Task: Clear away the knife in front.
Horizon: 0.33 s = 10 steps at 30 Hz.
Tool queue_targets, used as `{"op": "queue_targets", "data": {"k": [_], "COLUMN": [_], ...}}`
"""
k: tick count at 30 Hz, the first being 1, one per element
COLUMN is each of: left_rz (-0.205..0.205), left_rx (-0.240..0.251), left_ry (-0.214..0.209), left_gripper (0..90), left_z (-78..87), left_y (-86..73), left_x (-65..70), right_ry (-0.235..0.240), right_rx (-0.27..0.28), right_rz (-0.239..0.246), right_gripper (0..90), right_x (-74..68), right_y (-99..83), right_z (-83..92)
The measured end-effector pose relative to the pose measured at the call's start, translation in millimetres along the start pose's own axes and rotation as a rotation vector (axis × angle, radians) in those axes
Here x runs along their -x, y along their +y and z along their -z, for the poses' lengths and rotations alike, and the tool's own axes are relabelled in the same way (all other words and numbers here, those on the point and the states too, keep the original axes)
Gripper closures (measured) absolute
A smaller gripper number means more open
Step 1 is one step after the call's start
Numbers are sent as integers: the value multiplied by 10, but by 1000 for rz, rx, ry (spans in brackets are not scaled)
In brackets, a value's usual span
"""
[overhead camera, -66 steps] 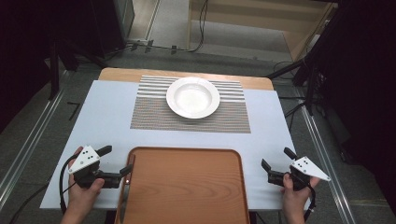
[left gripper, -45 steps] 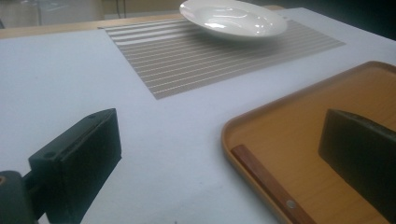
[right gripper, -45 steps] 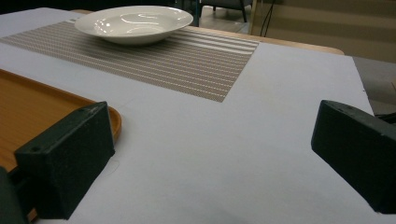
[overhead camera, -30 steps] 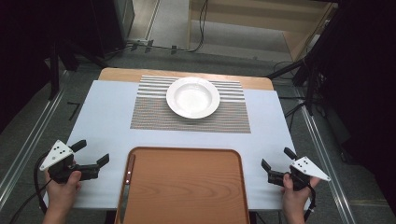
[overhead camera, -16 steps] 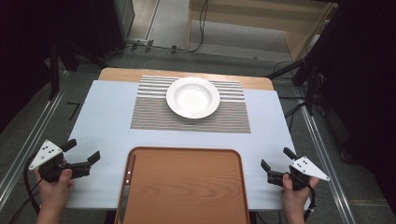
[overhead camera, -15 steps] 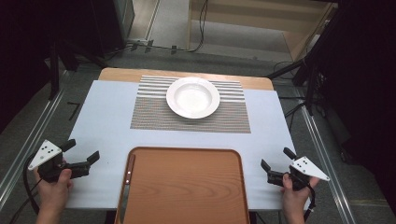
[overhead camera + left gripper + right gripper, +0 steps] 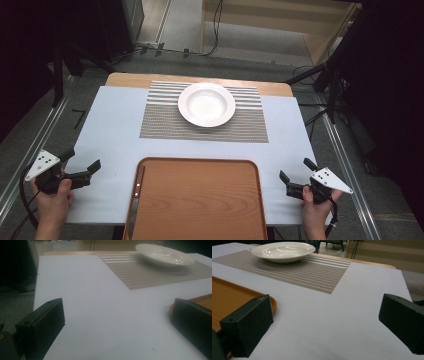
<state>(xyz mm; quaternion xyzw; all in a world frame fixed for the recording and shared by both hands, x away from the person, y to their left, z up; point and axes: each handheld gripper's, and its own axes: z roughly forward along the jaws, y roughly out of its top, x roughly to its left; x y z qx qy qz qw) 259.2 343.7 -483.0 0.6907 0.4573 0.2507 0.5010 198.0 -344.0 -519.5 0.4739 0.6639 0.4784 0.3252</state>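
At seven o'clock on the desk [image 7: 115, 125] I held my left gripper [image 7: 81, 169], jaws wide apart and empty, just left of the wooden tray [image 7: 200, 200]. My right gripper [image 7: 296, 176] sat at five o'clock, equally agape and empty. A knife [image 7: 135, 200] lay along the tray's left edge.

One plate [image 7: 206, 103], one striped mat [image 7: 203, 112] and one wooden tray [image 7: 200, 200] are on the table. One slim utensil [image 7: 136, 192] lies along the tray's left edge, probably a knife, though it is too small to be sure. There are two grippers, left [image 7: 82, 167] and right [image 7: 295, 176].
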Motion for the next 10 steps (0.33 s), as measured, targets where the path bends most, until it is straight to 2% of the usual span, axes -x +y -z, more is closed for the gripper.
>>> {"op": "queue_targets", "data": {"k": [2, 10], "left_rz": [23, 10], "left_rx": [5, 12], "left_ry": [-5, 7], "left_gripper": [0, 0], "left_z": [3, -4], "left_y": [-24, -41], "left_x": [-20, 0], "right_ry": [0, 1], "right_rx": [0, 2], "right_rz": [1, 1], "right_gripper": [0, 0], "right_x": [0, -2], "right_y": [0, 0], "right_z": [0, 2]}}
